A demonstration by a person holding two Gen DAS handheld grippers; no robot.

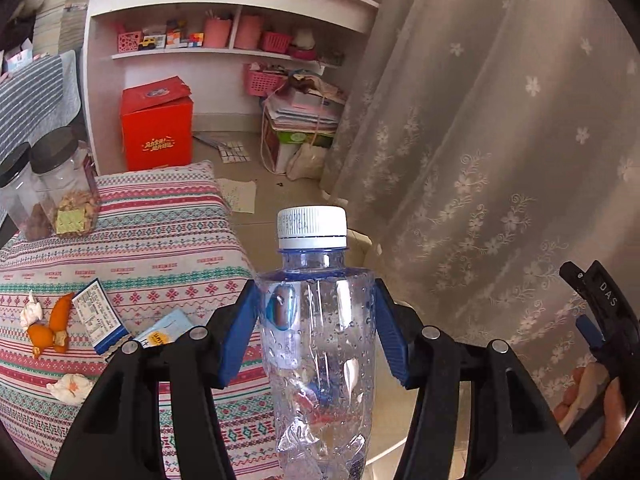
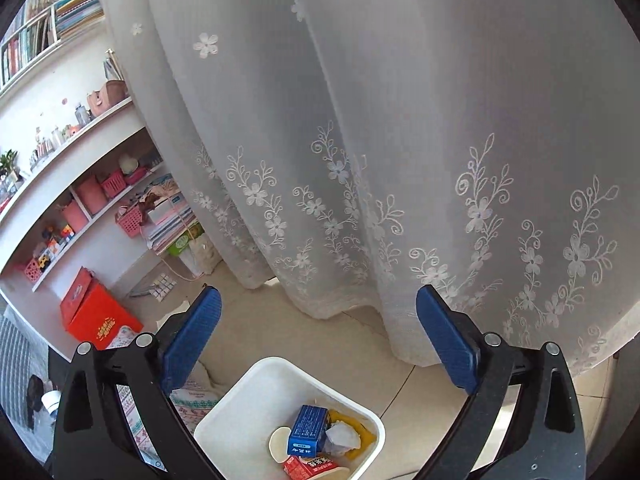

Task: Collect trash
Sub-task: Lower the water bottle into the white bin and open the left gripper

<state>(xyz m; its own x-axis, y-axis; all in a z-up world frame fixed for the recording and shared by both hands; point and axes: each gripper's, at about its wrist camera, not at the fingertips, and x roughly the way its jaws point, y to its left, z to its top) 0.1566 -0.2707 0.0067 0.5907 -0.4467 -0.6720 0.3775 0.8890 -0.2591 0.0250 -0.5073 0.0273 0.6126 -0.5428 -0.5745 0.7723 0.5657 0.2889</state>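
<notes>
Left wrist view: the left gripper point(image 1: 316, 320) has its blue pads closed on the shoulders of a clear plastic bottle point(image 1: 318, 344), white cap upright beyond the fingertips, droplets inside. To the left of the fingers, on the patterned cloth point(image 1: 168, 240), lie orange peel point(image 1: 50, 330), crumpled tissue point(image 1: 70, 387) and a small blue carton point(image 1: 100, 320), apparently still to be gathered. In the right wrist view the right gripper point(image 2: 318, 336) is wide open and holds nothing; the white bin point(image 2: 240, 400) sits below and between its fingers, already holding cartons and wrappers. The step in hand looks like carrying the bottle to the bin; next it must come over the opening, then the pads part.
</notes>
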